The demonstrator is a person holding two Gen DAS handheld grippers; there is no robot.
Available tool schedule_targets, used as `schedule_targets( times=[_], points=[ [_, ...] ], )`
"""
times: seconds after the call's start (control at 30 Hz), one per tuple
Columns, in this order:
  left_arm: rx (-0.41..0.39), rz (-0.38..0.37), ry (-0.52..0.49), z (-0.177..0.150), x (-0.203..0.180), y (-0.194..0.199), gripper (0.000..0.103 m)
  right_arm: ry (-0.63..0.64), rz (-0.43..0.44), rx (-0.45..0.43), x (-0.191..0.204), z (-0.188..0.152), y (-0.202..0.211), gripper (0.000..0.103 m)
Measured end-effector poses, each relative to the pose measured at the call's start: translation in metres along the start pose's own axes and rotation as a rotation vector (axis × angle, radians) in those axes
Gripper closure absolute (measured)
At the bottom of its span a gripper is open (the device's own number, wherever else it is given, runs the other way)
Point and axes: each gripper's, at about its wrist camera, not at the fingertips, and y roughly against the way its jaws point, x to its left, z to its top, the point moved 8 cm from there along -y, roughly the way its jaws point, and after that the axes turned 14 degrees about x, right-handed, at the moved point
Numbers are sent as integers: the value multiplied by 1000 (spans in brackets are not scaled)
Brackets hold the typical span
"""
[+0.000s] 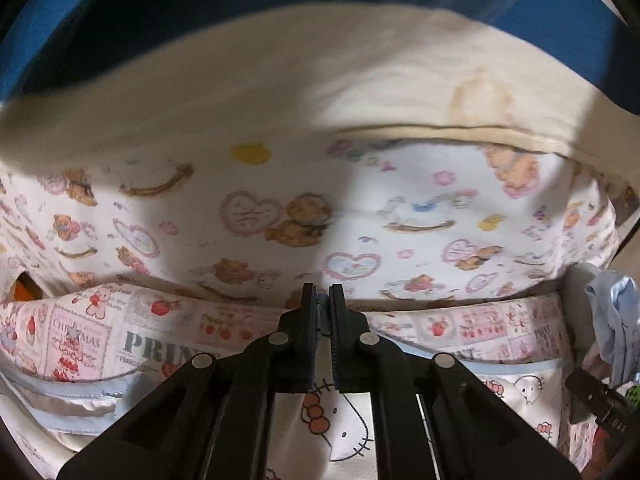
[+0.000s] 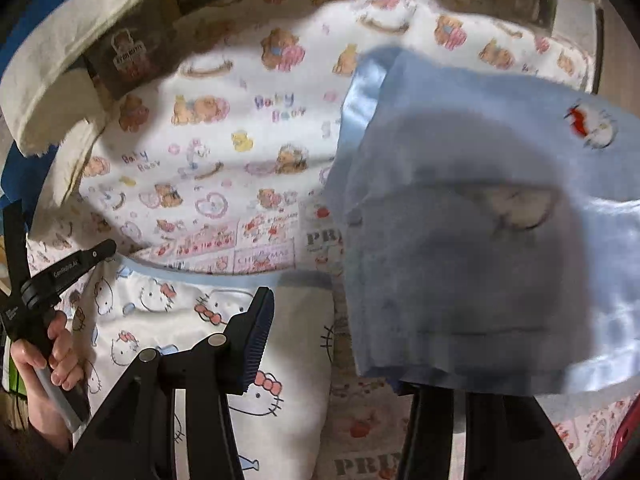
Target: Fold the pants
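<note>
The light blue pants [image 2: 472, 232] with a satin waistband and a small embroidered patch lie bunched over my right gripper's right finger, on the patterned bedding. My right gripper [image 2: 344, 336] is open; its left finger [image 2: 256, 328] shows and the right one is hidden under the cloth. In the left wrist view a bit of the blue pants [image 1: 612, 320] shows at the right edge. My left gripper [image 1: 322, 300] is shut with nothing between its pads, held above the bedding. It also shows in the right wrist view [image 2: 100, 252], held by a hand.
Bedding layers cover the surface: a bear-print sheet [image 1: 280, 216], a strawberry-print quilt [image 1: 120, 340] and a Hello Kitty cloth [image 2: 160, 300]. A cream blanket [image 1: 280, 80] lies behind, with a blue surface [image 1: 560, 8] beyond it.
</note>
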Motion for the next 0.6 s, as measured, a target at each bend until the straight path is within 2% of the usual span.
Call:
schedule_targets(
  times=[0.17,0.23,0.3,0.33,0.37,0.4,0.6],
  points=[
    [-3,3,-2,1,2,0,98,34,-24,5,9,2,-16,54],
    [-3,3,-1,1,-1,-2,98,43,-49,6,7,1,-20,57],
    [-1,-1,4,1,-4,-4,98,36,-65,22,5,1,-28,69],
    [0,-5,7,1,-4,-5,98,39,-83,-1,5,3,-27,74],
    [-1,-10,9,1,-3,-4,98,45,-89,5,5,3,-28,91],
    [-4,-13,9,1,0,-1,98,48,-93,-3,5,4,-28,98],
    [-51,-4,-11,1,4,14,98,10,-68,-94,0,13,-10,102]
  ],
)
